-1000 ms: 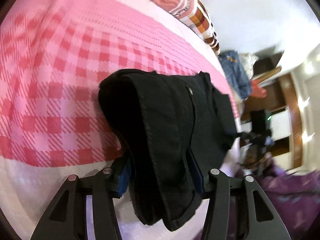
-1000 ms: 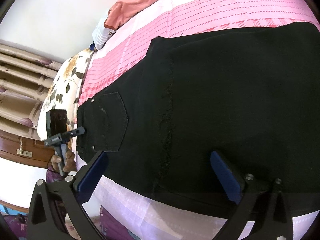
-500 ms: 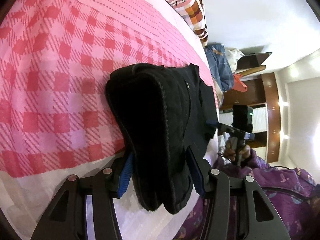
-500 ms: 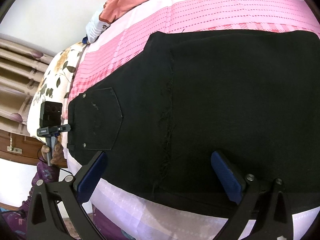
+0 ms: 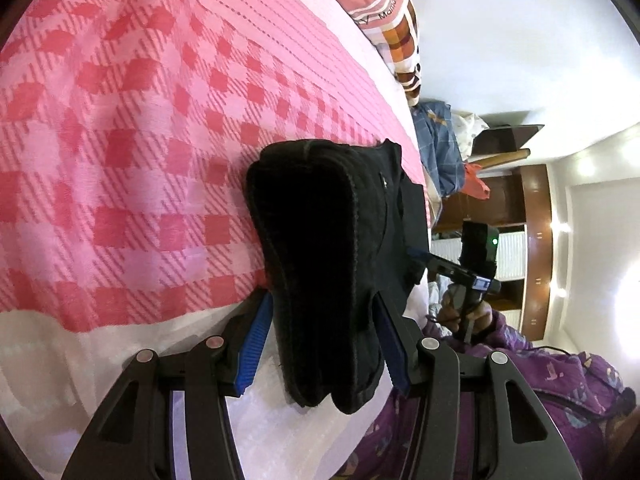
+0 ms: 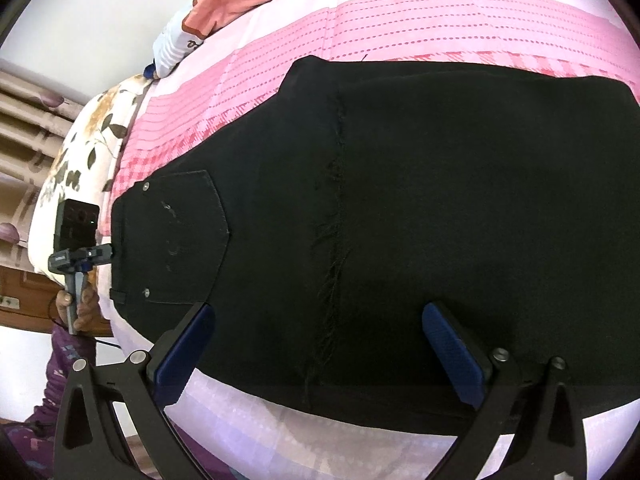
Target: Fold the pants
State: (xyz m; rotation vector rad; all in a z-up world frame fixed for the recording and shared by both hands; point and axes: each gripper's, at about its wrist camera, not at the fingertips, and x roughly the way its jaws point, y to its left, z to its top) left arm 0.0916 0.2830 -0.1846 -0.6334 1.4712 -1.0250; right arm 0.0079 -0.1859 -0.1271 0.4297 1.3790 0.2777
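Black pants (image 6: 440, 200) lie flat across the pink bed, back pocket (image 6: 176, 236) facing up at the left end. In the left wrist view a thick folded end of the pants (image 5: 320, 248) hangs lifted off the sheet, with my left gripper (image 5: 322, 320) shut on it, blue pads on either side. That same gripper (image 6: 86, 256) shows at the waistband end in the right wrist view, held by a hand. My right gripper (image 6: 318, 310) hovers open over the near edge of the pants, wide apart, nothing pinched. It also appears small in the left view (image 5: 460, 272).
The pink checked sheet (image 5: 120, 140) covers the bed. Pillows lie at the head (image 5: 384, 12), and a floral pillow (image 6: 80, 140) sits at the left edge. A blue garment (image 5: 436, 152) and wooden furniture (image 5: 536, 240) stand beyond the bed. A purple sleeve (image 5: 540, 380) is close by.
My left gripper has shifted and turned with the pants' end still in it, bringing the other gripper and purple sleeve into its view. The right gripper stays open over the pants.
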